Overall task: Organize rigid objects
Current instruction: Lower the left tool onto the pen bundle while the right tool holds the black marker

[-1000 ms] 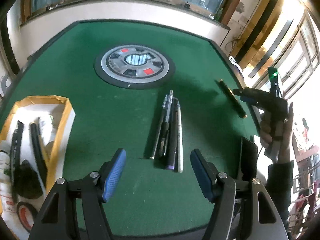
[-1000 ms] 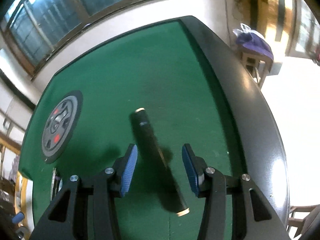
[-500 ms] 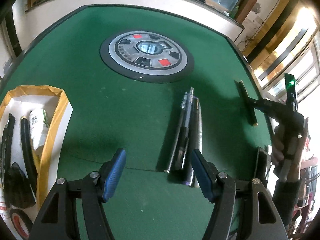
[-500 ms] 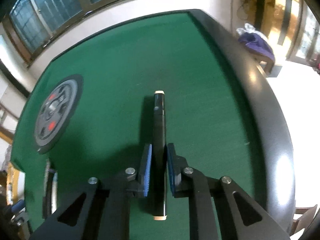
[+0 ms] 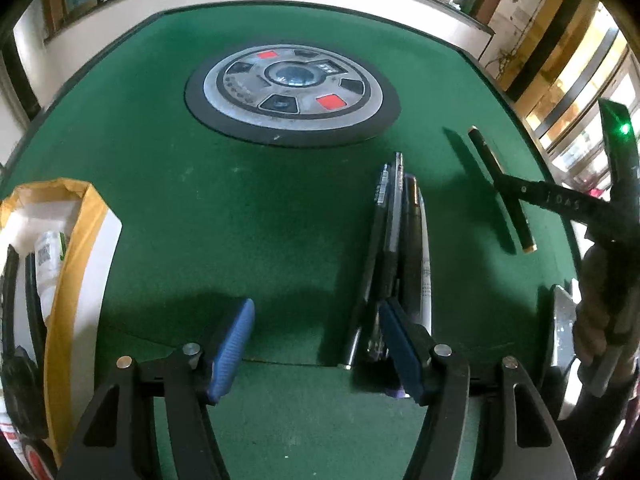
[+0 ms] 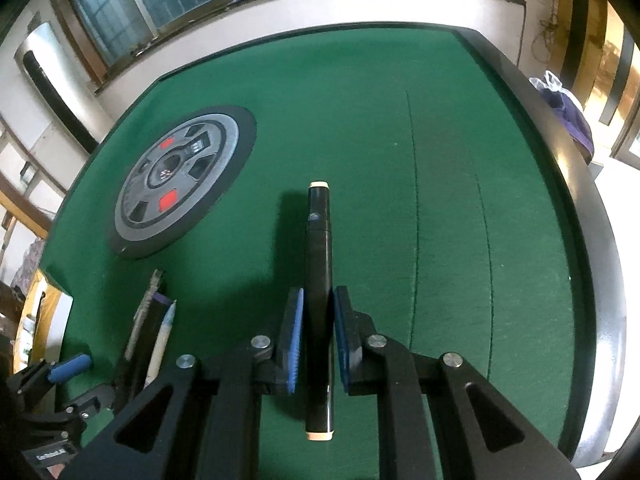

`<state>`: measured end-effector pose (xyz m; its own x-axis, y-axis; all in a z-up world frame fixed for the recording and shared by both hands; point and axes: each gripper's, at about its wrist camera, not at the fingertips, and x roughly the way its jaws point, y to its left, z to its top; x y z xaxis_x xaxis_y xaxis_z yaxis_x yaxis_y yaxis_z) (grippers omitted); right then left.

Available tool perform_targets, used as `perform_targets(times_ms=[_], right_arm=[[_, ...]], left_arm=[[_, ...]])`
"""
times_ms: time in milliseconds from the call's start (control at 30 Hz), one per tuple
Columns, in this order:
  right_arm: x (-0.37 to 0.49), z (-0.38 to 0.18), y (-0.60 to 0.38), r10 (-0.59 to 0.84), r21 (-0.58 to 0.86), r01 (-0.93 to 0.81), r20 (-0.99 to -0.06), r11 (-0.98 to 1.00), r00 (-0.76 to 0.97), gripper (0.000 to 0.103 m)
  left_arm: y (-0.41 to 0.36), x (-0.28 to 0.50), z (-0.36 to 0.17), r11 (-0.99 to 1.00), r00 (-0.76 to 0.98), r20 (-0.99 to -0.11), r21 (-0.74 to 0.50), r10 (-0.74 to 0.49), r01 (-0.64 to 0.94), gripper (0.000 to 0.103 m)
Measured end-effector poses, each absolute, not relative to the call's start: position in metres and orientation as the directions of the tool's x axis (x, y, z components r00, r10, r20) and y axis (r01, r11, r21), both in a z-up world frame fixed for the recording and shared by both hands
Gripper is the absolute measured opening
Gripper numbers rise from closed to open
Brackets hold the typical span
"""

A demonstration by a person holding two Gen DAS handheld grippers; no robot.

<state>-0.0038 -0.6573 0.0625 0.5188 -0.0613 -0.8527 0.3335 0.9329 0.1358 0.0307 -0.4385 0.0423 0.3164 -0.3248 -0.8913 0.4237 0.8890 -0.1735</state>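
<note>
My right gripper [image 6: 318, 334] is shut on a black marker [image 6: 318, 264] with cream end caps and holds it just above the green felt. The marker also shows in the left wrist view [image 5: 494, 178], with the right gripper [image 5: 510, 192] clamped on it. A bundle of several pens [image 5: 400, 240] lies side by side on the felt; it also shows in the right wrist view [image 6: 150, 328]. My left gripper [image 5: 316, 340] is open and empty, low over the felt, its right finger [image 5: 400, 348] over the near ends of the pens.
A round grey control hub [image 5: 292, 88] sits at the centre of the green table [image 5: 200, 200]. A yellow-edged box [image 5: 72, 248] with stationery stands at the left. A phone [image 5: 564, 324] lies at the right edge. The table's black rim [image 6: 580, 208] runs along the right.
My right gripper closed on the black marker and raised it slightly. My left gripper moved forward and lower toward the pens, still open.
</note>
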Motion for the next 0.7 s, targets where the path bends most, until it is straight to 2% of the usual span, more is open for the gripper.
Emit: perform_targets(times_ms=[133,233,367,500,533,567,600,667,700], right_arm=[[-0.005,0.065,-0.653,-0.055,0.141,0.321,-0.844,0.937,0.533,0.014],[-0.005,0.064,-0.65,-0.05,0.142,0.314,-0.845,0.939,0.532,0.014],[-0.006,0.067,-0.647,-0.047,0.146,0.306,-0.838,0.941,0.544,0.014],[-0.009,0.071,-0.647,-0.025,0.175,0.295,-0.822,0.939,0.568,0.014],[-0.009,0.072,-0.647,-0.023,0.178,0.296,-0.822,0.939,0.57,0.014],[-0.009,0.071,-0.647,-0.025,0.178,0.299,-0.823,0.938,0.568,0.014],[-0.008,0.071,-0.647,-0.026,0.176,0.301,-0.825,0.937,0.565,0.014],[-0.007,0.069,-0.647,-0.027,0.174,0.306,-0.83,0.936,0.557,0.014],[-0.006,0.068,-0.647,-0.026,0.174,0.306,-0.832,0.936,0.554,0.014]], left_arm=[[-0.444,0.032,0.042,0.885,0.34,-0.884,-0.151,-0.321,0.441,0.066],[-0.438,0.033,0.041,0.891,0.346,-0.884,-0.147,-0.314,0.43,0.057],[-0.444,0.029,0.041,0.886,0.36,-0.887,-0.105,-0.289,0.452,0.056],[-0.463,0.027,0.037,0.876,0.413,-0.88,-0.007,-0.234,0.482,0.054],[-0.464,0.027,0.037,0.875,0.416,-0.878,-0.007,-0.238,0.485,0.051],[-0.464,0.027,0.038,0.874,0.412,-0.878,-0.014,-0.243,0.486,0.043],[-0.465,0.027,0.038,0.872,0.411,-0.879,-0.011,-0.241,0.489,0.026],[-0.464,0.023,0.039,0.864,0.407,-0.88,-0.007,-0.244,0.503,0.015],[-0.462,0.02,0.039,0.862,0.413,-0.879,0.005,-0.238,0.508,0.015]])
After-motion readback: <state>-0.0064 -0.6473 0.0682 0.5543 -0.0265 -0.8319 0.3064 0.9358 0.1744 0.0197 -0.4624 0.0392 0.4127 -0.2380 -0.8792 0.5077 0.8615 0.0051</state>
